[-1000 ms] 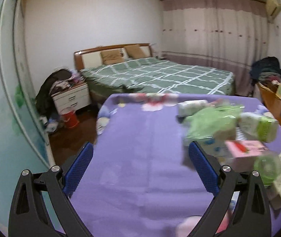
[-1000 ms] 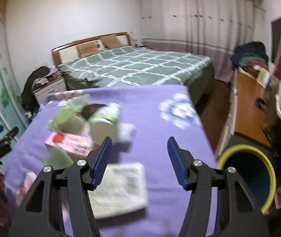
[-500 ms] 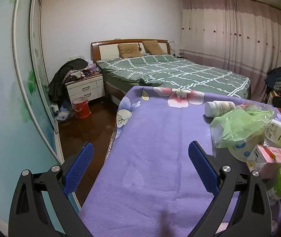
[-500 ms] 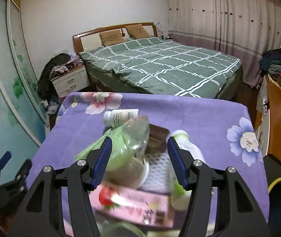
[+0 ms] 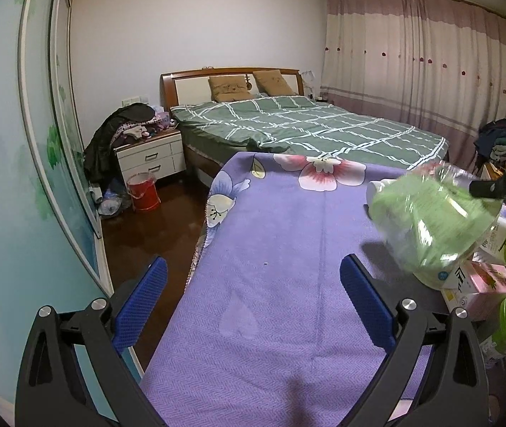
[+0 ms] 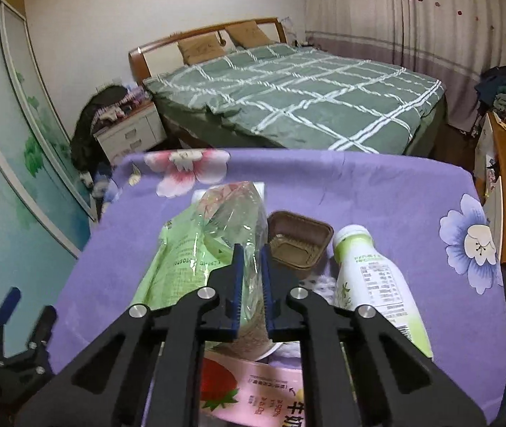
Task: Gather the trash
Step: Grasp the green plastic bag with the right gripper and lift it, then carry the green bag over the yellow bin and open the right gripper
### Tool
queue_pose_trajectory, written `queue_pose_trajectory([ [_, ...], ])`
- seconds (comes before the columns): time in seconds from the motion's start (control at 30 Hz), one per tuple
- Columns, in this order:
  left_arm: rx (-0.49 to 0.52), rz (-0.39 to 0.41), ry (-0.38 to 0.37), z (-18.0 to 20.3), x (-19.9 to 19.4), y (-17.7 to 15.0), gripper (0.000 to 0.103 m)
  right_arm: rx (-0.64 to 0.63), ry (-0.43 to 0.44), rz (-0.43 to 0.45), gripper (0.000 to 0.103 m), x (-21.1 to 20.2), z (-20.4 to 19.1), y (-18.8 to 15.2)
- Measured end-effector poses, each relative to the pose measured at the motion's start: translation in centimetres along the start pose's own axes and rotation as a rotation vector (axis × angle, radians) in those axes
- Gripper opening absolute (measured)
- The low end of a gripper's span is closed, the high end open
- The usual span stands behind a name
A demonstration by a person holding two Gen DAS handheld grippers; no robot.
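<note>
Right gripper (image 6: pixel 251 284) pinches the crinkled clear-and-green plastic bag (image 6: pixel 213 235) between nearly shut blue pads, bag stretching far-left; left gripper (image 5: pixel 253 302) gapes wide, empty.

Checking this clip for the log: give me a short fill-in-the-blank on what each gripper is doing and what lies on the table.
1. The right gripper is shut on a crinkly ____ bag.
2. The left gripper is ____ and holds nothing.
3. The brown tray lies between the bag and the white-and-green ____.
4. The table is covered by a ____ floral cloth.

Missing words: plastic; open; bottle; purple
</note>
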State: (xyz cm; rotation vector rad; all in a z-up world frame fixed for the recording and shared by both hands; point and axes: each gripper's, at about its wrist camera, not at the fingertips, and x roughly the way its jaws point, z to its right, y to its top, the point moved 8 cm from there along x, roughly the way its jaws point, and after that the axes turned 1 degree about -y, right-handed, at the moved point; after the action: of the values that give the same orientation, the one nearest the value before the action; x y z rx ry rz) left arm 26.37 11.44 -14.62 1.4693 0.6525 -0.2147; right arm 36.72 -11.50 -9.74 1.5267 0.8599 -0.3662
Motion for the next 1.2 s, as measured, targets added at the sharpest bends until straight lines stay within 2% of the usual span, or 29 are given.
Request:
queue_pose_trajectory([
  [0.17,0.004,0.003,0.0,0.4,0.0,-0.2,0.097,0.018,-0.019,0.097,0.009,-3.7,0.8,0.8],
  [0.27,0.006,0.002,0.0,0.5,0.1,-0.3,0.097,0.043,-0.057,0.15,0.009,-6.4,2.7,0.6],
  [0.43,0.004,0.005,0.0,0.5,0.0,-0.3,0.097,0.158,-0.158,0.201,0.009,-10.7,9.8,-1.9],
  [0.67,0.007,0.01,0.003,0.5,-0.1,-0.2,0.097,0.363,-0.359,0.244,0.01,-17.4,22.4,-8.4],
  [0.77,0.007,0.01,0.003,0.6,-0.1,-0.2,0.098,0.461,-0.478,0.244,0.01,-20.1,28.4,-12.0],
  [0.97,0.022,0.016,0.017,0.6,-0.3,0.1,0.098,0.642,-0.616,0.2,0.01,-21.6,37.2,-17.9],
  [1.1,0.036,0.026,0.023,0.7,-0.7,0.2,0.098,0.7,-0.667,0.153,0.012,-20.8,40.2,-20.2],
  [1.2,0.046,0.03,0.028,0.8,-0.9,0.2,0.098,0.711,-0.682,0.141,0.017,-19.9,40.5,-20.6],
])
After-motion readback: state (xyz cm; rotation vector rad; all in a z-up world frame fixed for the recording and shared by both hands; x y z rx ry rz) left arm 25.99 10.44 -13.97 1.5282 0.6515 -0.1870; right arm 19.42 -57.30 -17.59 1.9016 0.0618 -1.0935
